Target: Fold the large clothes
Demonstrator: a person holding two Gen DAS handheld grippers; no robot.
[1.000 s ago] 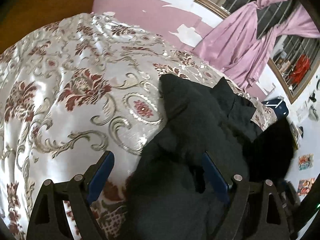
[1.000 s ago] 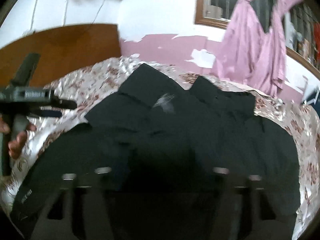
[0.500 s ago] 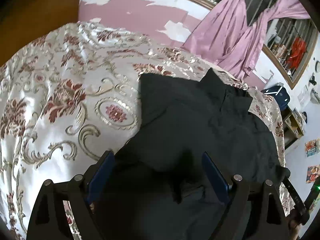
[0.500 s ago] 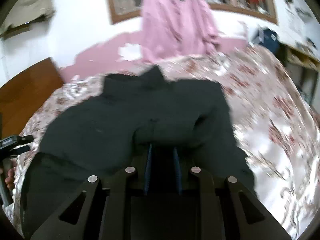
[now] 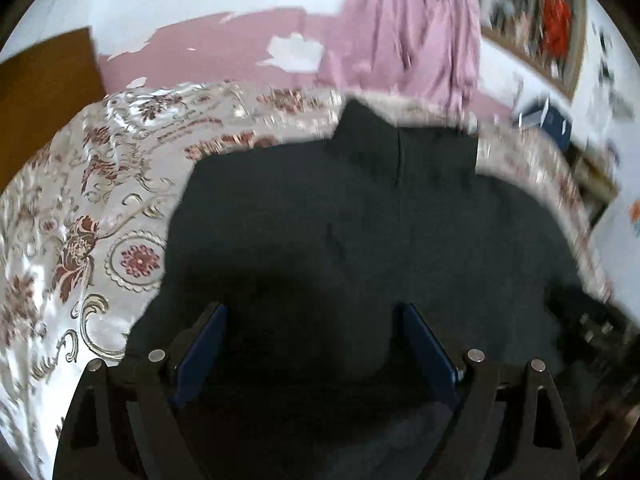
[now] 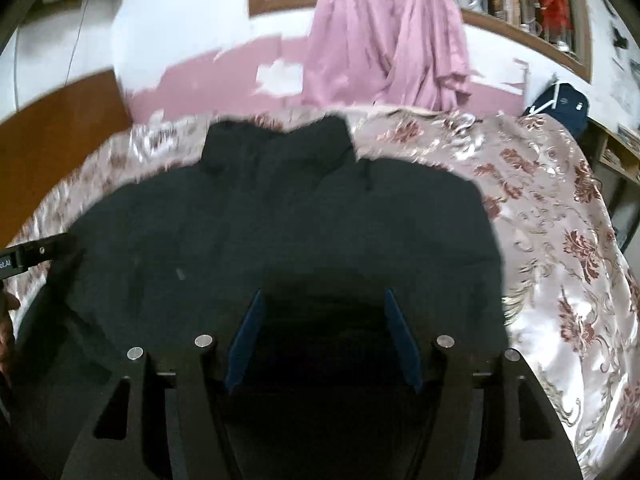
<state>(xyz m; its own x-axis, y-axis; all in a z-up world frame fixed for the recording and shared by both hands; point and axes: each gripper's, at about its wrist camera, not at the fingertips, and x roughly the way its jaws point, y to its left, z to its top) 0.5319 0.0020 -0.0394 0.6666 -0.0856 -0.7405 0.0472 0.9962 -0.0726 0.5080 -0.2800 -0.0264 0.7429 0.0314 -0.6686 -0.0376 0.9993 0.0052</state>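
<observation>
Seeing black jacket [image 5: 360, 220] lying spread on bed [image 5: 80, 208], collar pointing toward far wall, pink curtain [image 5: 404, 36] hanging beyond. I'm holding left gripper [image 5: 316, 344] over jacket's near edge, fingers [image 5: 202, 344] spread wide, dark cloth lying between and below them, nothing pinched. Right gripper [image 6: 324, 336] likewise hovering over jacket [image 6: 280, 220], fingers [image 6: 402, 340] parted, released, cloth sitting between them. Flowered bedspread [image 6: 560, 240] showing at right.

The black jacket [image 5: 360, 240] lies spread flat before me, front down I think, though the blur makes that unsure. Its collar [image 6: 280, 144] points away toward the far edge, sleeves tucked in along both sides.
</observation>
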